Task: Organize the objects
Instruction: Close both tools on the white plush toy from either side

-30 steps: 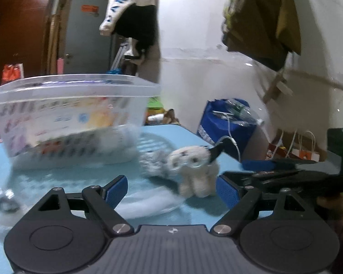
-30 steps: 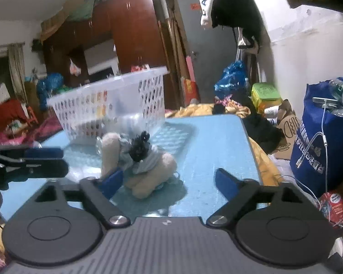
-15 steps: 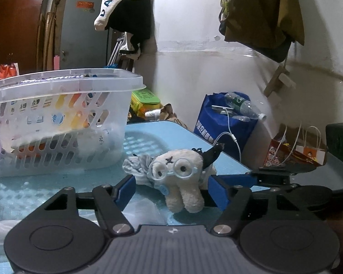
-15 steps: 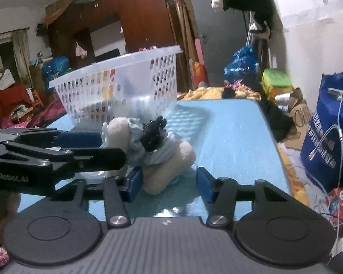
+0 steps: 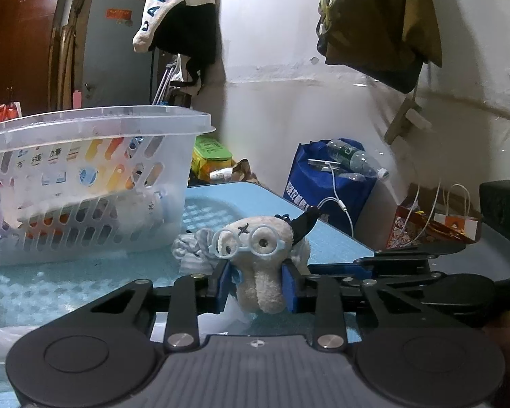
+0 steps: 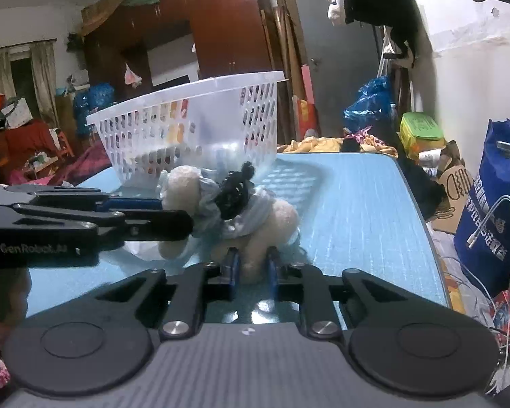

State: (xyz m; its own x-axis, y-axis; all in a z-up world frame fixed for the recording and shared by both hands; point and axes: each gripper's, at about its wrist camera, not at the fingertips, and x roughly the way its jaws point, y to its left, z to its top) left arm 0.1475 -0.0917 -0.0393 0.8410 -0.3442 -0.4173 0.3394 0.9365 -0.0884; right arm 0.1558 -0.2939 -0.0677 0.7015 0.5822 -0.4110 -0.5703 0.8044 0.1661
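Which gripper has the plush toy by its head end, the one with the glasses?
The left gripper: its pads clamp the limb just under the plush toy's blue glasses. The right gripper pinches a leg at the opposite end.

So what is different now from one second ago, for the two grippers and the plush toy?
Both grippers moved in and closed on the plush toy. The left gripper jaws, open a second ago, now clamp its head end; the right gripper jaws now pinch a limb at the other end. The toy remains on the blue table, and the white basket did not move.
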